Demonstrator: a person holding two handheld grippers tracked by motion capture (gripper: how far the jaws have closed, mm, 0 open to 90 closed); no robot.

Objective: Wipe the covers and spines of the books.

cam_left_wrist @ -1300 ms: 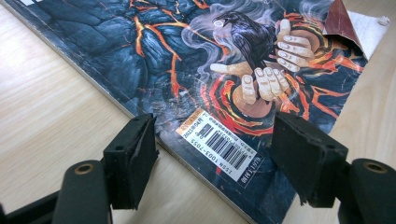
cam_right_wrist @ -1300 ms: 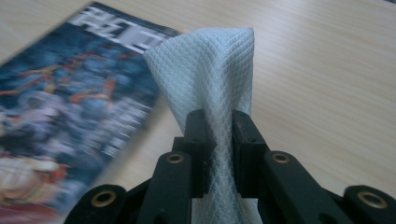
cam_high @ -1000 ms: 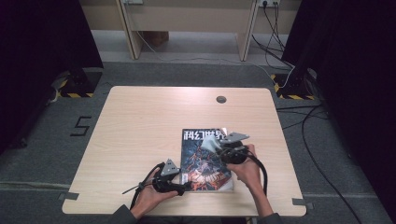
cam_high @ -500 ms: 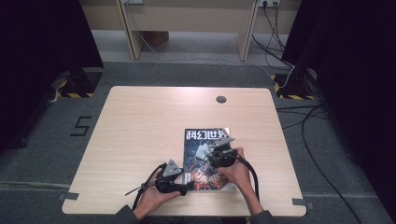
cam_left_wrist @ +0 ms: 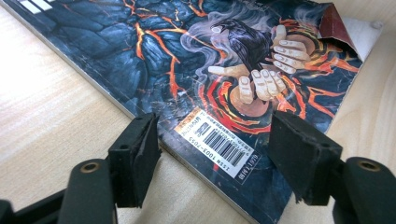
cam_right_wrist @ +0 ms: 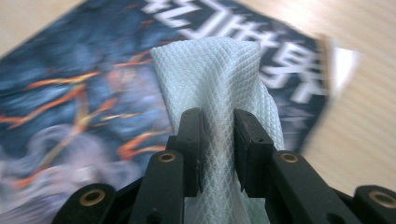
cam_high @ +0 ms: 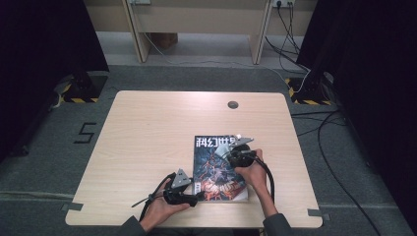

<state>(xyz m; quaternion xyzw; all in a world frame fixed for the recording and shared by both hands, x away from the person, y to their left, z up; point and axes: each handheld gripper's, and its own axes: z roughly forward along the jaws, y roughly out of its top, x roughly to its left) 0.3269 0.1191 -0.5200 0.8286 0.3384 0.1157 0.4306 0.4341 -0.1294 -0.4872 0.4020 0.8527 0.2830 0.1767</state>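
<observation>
Magazine (cam_high: 219, 167) lies flat on the table (cam_high: 147, 132), cover up, near the front edge, right of centre. Right gripper (cam_high: 235, 151) hovers over the upper cover, its jaws pinching a folded white cloth (cam_right_wrist: 219, 84), having just closed slightly. Left gripper (cam_high: 196, 195) sits at the lower-left corner, jaws spread, straddling the spine edge by the barcode (cam_left_wrist: 223, 148) without pressing.

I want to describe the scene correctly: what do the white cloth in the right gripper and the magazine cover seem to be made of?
The white cloth looks like thin nonwoven fabric, matte: an embossed diamond pattern shows and it folds softly between the right gripper pads. The magazine cover looks like coated paper, slightly glossy: sharp colour print, a barcode, and one corner curled up.
</observation>
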